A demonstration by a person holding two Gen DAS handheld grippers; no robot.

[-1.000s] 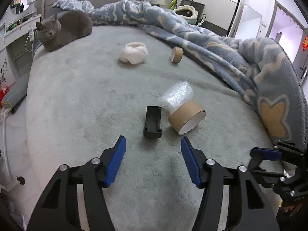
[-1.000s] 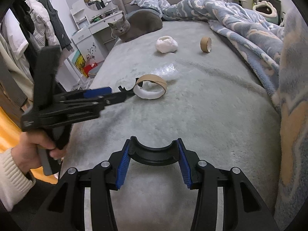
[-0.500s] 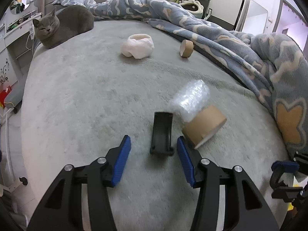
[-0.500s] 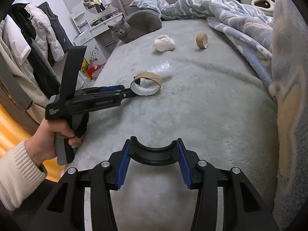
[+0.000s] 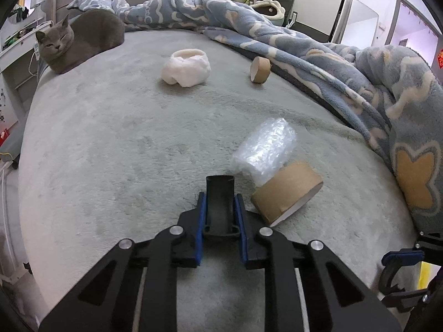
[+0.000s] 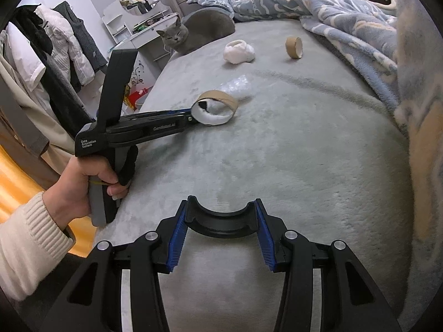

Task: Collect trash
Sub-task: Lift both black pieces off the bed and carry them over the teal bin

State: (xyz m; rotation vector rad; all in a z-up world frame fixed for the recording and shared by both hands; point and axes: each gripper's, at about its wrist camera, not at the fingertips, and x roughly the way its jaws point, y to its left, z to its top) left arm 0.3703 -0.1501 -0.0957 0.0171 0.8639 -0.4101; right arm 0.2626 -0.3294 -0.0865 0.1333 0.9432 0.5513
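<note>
My left gripper (image 5: 220, 210) is shut on a black plastic clip piece (image 5: 220, 193) that lies on the grey bed cover. Just right of it lie a large cardboard tape roll (image 5: 288, 193) and a wad of clear bubble wrap (image 5: 265, 149). Farther back are a white crumpled paper wad (image 5: 187, 67) and a small cardboard roll (image 5: 259, 69). My right gripper (image 6: 220, 229) is shut on a curved black plastic piece (image 6: 220, 217), held over the bed's near edge. The right wrist view shows the left gripper (image 6: 177, 116) beside the large roll (image 6: 216, 108).
A grey cat (image 5: 80, 40) lies at the bed's far left corner. A blue patterned blanket (image 5: 346, 66) is bunched along the right side. The bed edge drops off on the left, with a dresser and hanging clothes (image 6: 55, 49) beyond.
My left gripper moved forward around the black clip piece and closed on it. My right gripper kept its hold on the curved black piece.
</note>
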